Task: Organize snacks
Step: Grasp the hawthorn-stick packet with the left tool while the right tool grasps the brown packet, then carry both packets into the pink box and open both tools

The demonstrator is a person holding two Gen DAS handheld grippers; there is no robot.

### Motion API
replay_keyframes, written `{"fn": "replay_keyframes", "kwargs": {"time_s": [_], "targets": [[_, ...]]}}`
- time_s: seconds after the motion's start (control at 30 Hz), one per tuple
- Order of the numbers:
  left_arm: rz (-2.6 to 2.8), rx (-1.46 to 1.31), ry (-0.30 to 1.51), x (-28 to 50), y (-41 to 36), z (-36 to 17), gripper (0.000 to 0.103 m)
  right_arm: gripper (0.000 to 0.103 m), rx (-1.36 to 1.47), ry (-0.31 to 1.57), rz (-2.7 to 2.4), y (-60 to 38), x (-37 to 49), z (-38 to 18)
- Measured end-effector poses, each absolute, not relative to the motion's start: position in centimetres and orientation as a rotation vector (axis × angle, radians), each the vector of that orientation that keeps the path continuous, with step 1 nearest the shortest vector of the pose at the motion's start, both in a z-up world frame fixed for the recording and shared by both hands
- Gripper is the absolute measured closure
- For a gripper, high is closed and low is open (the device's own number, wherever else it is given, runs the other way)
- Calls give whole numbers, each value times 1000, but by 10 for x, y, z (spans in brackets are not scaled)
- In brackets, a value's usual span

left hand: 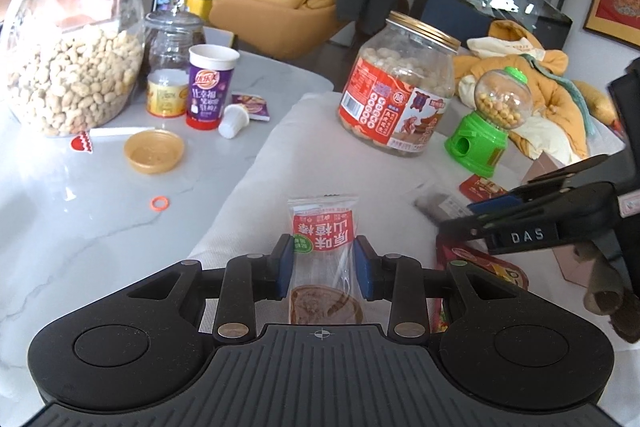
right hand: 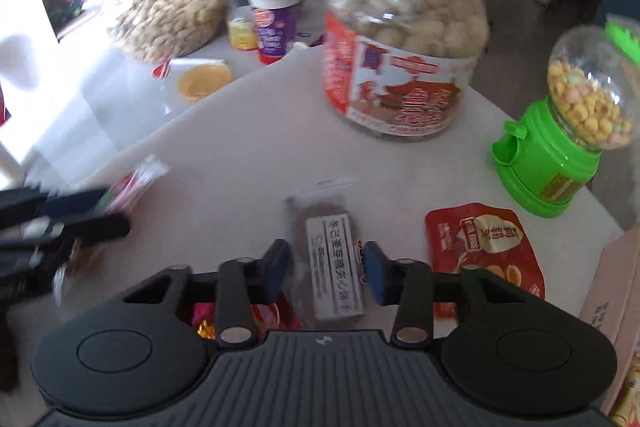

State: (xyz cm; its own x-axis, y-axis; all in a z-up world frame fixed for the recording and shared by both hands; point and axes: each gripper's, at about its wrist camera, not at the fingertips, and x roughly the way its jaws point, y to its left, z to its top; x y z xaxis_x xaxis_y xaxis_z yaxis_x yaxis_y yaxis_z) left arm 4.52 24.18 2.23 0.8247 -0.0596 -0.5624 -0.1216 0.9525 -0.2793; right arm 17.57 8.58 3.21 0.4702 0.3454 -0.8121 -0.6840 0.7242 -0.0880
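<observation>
In the left wrist view my left gripper (left hand: 323, 263) straddles a clear packet with a red hawthorn label (left hand: 323, 247) lying on the white cloth (left hand: 256, 187); the blue pads sit at its sides, whether they press it is unclear. In the right wrist view my right gripper (right hand: 327, 269) is open around a dark snack bar with a white label (right hand: 334, 263) on the cloth. A red pouch (right hand: 486, 247) lies to its right. The right gripper shows at the right of the left wrist view (left hand: 520, 211); the left gripper shows blurred at the left of the right wrist view (right hand: 60, 219).
A gold-lidded jar of round snacks (left hand: 396, 87) and a green candy dispenser (left hand: 490, 123) stand at the back of the cloth. On the marble table (left hand: 80, 227) stand a big peanut jar (left hand: 72, 67), a purple cup (left hand: 208, 87), a gold lid (left hand: 154, 151). A pink box (right hand: 616, 287) is at right.
</observation>
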Motion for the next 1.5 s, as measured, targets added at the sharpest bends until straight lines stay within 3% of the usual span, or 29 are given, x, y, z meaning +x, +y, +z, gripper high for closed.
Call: {"fn": "replay_keyframes", "kwargs": {"time_s": [0.33,0.87,1.2,1.27,1.33,1.5], "targets": [[21,-236,583,34,212,46,66,70,-281,798,599,32,146,83],[-431,-124,628,15,42,77,66,70,-150,740,444,-126,30,118],[-523,3,516,86,-64,143,65,70,-67,713,340,-192,6,88],[-527,-37,485,109,-77,155,61,70,-50,708,327,-200,6,82],[-514,-72,479,136,-87,154,56,70,-24,706,323,-208,5,80],[-457,-81,569,169,-90,132,61,70,3,705,319,-216,6,76]]}}
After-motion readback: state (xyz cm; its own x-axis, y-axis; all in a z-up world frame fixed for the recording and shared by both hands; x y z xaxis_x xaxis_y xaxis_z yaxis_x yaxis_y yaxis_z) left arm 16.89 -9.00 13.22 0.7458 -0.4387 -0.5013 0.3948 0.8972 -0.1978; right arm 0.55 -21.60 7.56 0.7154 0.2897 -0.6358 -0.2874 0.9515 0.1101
